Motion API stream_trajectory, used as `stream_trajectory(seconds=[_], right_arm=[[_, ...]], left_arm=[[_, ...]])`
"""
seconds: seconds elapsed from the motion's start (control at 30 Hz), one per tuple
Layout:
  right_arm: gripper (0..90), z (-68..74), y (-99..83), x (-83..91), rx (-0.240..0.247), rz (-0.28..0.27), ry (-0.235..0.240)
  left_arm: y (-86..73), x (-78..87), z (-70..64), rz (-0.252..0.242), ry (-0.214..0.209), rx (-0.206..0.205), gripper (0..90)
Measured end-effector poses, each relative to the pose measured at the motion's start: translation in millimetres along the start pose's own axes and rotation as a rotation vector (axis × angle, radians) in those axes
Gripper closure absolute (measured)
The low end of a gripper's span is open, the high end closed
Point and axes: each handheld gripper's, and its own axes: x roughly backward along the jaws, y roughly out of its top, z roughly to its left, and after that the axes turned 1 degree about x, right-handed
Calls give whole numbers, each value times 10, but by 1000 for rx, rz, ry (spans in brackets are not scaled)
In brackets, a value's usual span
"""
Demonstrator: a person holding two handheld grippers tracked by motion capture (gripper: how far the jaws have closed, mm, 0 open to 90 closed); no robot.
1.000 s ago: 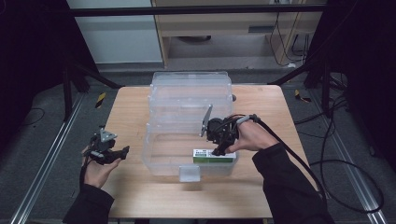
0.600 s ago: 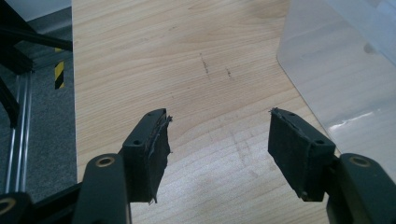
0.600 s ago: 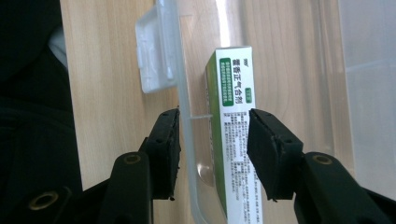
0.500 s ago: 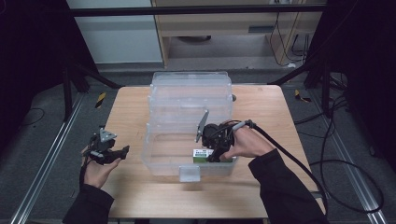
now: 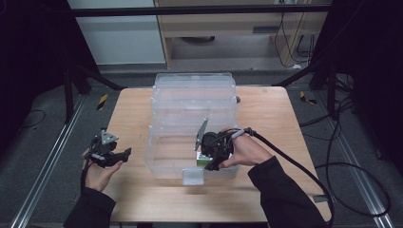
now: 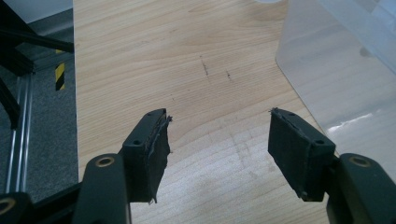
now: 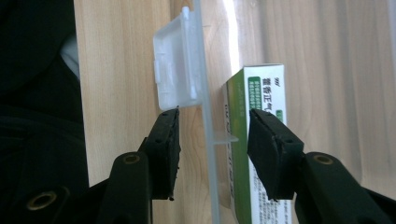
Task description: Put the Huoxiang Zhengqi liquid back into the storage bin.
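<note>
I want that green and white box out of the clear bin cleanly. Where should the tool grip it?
Grip the green and white box across its narrow thickness, from above. It stands on edge against the clear bin front wall, so only its top edge is free.

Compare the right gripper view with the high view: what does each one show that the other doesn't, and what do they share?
Right gripper view alone: the right gripper has its jaws apart astride the front wall of the clear bin, one jaw outside below the white latch, the other inside against the green-and-white box; the box's print is legible as print.

High view alone: the open left gripper held over the table beside the bin, both forearms, and the bin's raised lid.

Shared: the right gripper, bin, latch, box and wooden table.
</note>
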Motion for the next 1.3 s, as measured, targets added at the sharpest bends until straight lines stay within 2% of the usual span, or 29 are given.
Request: stream_trajectory(seconds=[0.33, 0.67, 1.3], right_arm=[[591, 7, 45, -171, 14, 20, 13], [609, 6, -10, -325, 2, 32, 49], [624, 9, -10, -489, -1, 45, 73]], left_arm=[[-4, 6, 13, -3, 0, 3, 375], [4, 8, 7, -5, 3, -4, 375], [43, 92, 11, -30, 2, -10, 374]])
